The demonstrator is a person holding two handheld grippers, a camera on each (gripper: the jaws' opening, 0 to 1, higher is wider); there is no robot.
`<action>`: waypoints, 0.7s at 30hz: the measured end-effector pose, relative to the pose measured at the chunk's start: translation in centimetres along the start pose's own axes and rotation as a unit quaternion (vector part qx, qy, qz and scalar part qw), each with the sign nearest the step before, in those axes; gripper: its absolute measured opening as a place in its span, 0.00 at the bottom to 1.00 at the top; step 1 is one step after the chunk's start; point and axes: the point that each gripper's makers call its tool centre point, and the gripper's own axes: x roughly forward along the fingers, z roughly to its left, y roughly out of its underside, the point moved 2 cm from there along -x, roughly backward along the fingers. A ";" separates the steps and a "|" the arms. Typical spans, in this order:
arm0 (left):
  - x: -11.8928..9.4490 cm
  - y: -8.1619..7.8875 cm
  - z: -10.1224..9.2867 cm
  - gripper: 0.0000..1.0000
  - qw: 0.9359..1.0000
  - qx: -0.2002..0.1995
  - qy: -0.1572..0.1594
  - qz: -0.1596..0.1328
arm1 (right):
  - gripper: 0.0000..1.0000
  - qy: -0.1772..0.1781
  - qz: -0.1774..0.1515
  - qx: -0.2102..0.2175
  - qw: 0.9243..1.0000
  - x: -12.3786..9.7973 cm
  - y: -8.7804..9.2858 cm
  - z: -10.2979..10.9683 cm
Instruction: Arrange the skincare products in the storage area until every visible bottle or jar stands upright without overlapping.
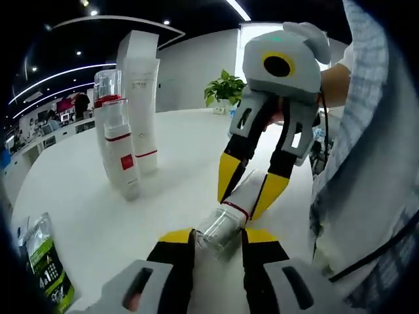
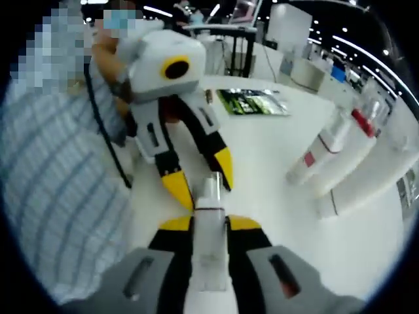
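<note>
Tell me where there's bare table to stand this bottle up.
Bare table lies between the upright white products and the held bottle, and toward the plant. It's crowded at the left gripper and right gripper.

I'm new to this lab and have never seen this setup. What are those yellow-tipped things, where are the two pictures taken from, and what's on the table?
No robot here: a person holds a handheld claw in each hand, each carrying a fisheye camera looking along its jaws. In the left gripper view, the left claw grips the clear-capped end of a lying white bottle, while the right claw grips its other end. The right gripper view shows the same bottle from the opposite end. On the white table stand a tall white tube, a smaller white bottle with a red band and a clear-topped bottle. A green packet lies nearby.
</note>
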 end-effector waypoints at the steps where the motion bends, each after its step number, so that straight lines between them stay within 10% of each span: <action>1: -0.4 0.1 0.0 0.23 1.000 -0.009 0.001 0.002 | 0.20 0.018 0.006 -0.016 1.000 0.1 -0.1 -0.4; 8: -1.7 0.0 0.9 0.18 0.993 -0.116 -0.024 -0.007 | 0.21 0.089 -0.034 -0.024 0.995 0.0 -1.6 -1.6; 21: -4.7 -1.9 2.9 0.18 0.958 -0.280 -0.040 -0.046 | 0.28 0.178 -0.043 -0.098 0.978 1.2 -2.6 -3.2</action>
